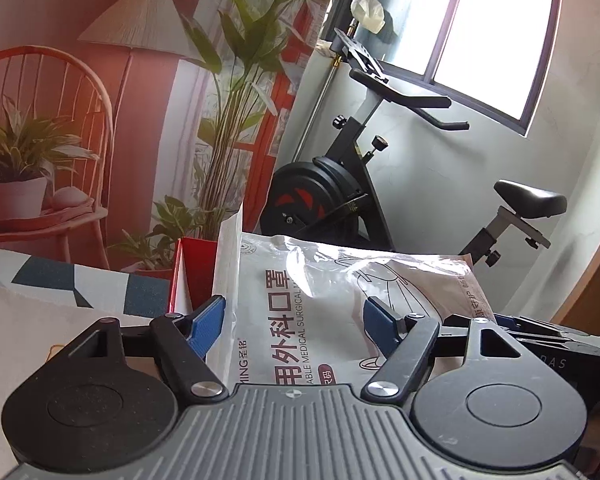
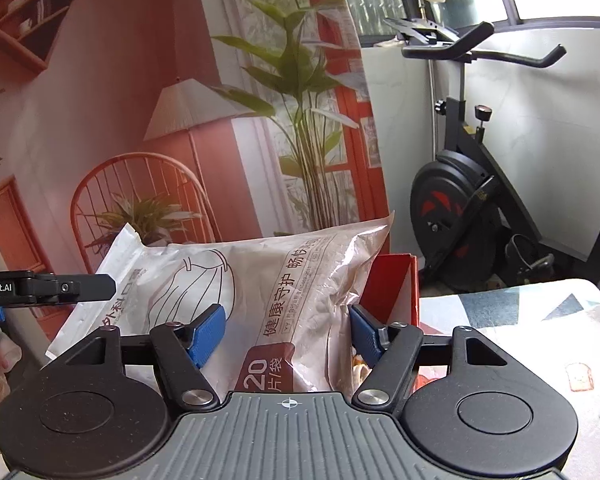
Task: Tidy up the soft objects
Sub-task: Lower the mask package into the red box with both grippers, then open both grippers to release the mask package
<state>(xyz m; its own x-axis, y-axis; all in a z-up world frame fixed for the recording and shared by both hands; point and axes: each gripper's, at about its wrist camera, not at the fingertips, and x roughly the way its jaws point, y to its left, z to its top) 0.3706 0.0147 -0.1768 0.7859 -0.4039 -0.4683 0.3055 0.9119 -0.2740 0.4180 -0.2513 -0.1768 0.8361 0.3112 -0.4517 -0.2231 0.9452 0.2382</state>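
Behind your table [image 2: 520, 308] with its geometric cloth: exercise bike [image 2: 460, 196], mural wall. Surgical mask pack [image 1: 320, 312] stands tilted by the red box [image 2: 392, 284], between both grippers' [image 1: 294, 326] [image 2: 286, 332] parted jaws, long axis across.

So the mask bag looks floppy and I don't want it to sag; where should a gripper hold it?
Probably pinch the mask bag across its padded middle, coming from the near side as the right gripper already does, with open fingers straddling the bulge. The flat sealed edge is thin and would likely fold. The left gripper can steady the other end.
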